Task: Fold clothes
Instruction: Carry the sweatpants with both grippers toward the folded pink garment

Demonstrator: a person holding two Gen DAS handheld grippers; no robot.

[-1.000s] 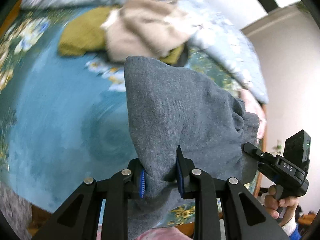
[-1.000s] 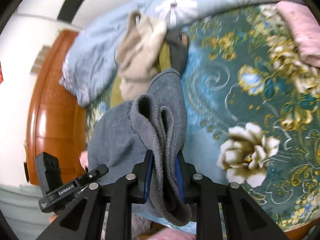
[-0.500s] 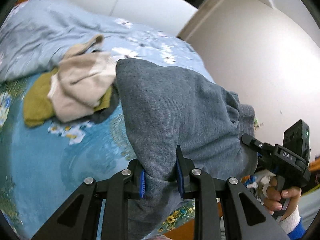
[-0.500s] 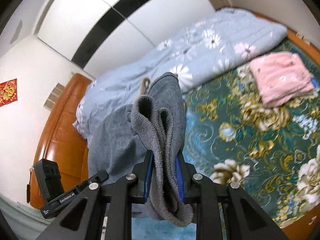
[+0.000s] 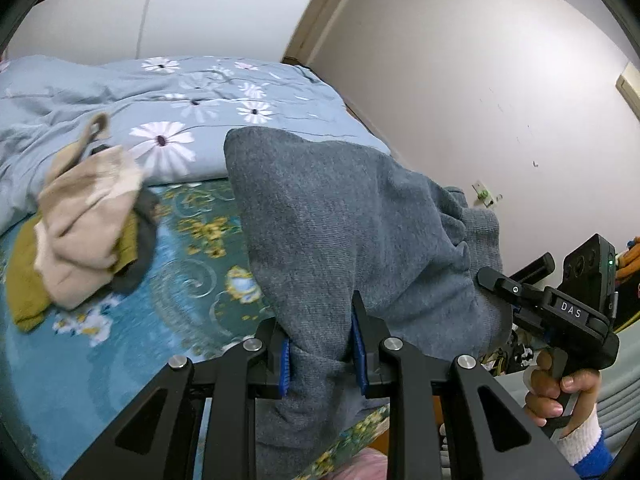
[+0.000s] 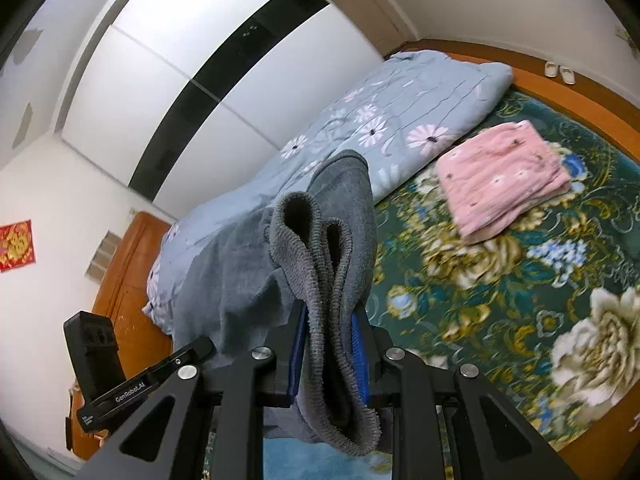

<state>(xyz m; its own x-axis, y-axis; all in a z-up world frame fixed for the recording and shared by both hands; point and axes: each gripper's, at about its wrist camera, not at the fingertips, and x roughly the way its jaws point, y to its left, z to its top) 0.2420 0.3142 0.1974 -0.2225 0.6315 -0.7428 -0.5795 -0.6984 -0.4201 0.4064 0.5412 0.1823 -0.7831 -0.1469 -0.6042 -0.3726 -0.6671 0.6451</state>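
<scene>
A grey knit garment (image 5: 352, 232) hangs in the air above the bed, held by both grippers. My left gripper (image 5: 322, 354) is shut on one part of it. My right gripper (image 6: 326, 354) is shut on its ribbed edge (image 6: 316, 272), which is doubled over between the jaws. The right gripper also shows at the right of the left wrist view (image 5: 492, 280), clamped on the cloth. The left gripper body shows at the lower left of the right wrist view (image 6: 132, 380).
A pile of beige and olive clothes (image 5: 80, 224) lies at the left on the floral teal bedspread (image 5: 192, 280). A folded pink garment (image 6: 504, 180) lies on the bedspread (image 6: 520, 300). A light blue quilt (image 6: 400, 120) lies along the far side. A white wall (image 5: 480, 100) stands to the right.
Both grippers have tilted up and lifted with the grey garment; the views now take in the walls and wardrobe instead of mostly the bedspread. Both grips are unchanged.
</scene>
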